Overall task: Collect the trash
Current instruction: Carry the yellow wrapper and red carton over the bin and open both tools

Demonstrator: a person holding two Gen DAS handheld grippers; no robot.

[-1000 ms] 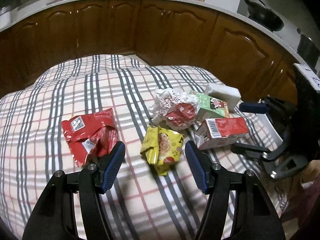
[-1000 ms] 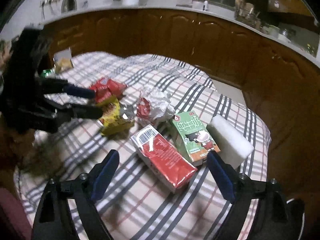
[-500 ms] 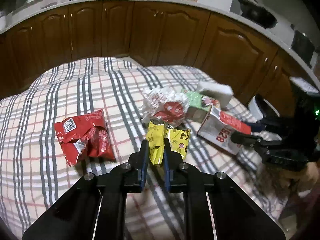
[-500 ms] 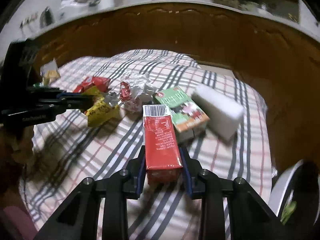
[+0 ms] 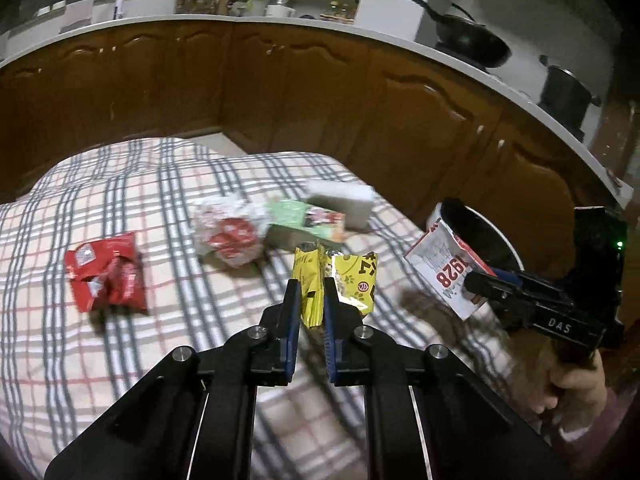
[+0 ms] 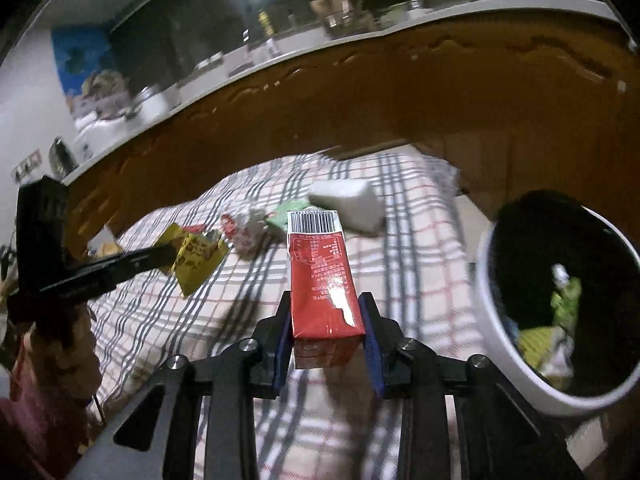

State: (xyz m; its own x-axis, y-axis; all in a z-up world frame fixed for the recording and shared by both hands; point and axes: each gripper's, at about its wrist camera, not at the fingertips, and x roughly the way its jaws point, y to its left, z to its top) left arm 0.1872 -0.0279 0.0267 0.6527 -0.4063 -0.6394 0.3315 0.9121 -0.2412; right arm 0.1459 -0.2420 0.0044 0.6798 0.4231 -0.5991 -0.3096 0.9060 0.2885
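left wrist view: the left gripper (image 5: 311, 294) has its blue-padded fingers (image 5: 291, 320) pinching a crinkled yellow foil snack wrapper (image 5: 334, 280), lifted off the checked cloth bench (image 5: 160, 184). a creased red foil packet (image 5: 106, 274), a crumpled white-and-red wrapper (image 5: 226, 230), a green rectangular carton (image 5: 306, 224) and a white foam block (image 5: 344, 202) lie on the cloth. right wrist view: the right gripper (image 6: 325, 322) clamps a glossy red rectangular drink carton (image 6: 322, 280) beside the round white bin (image 6: 496, 312).
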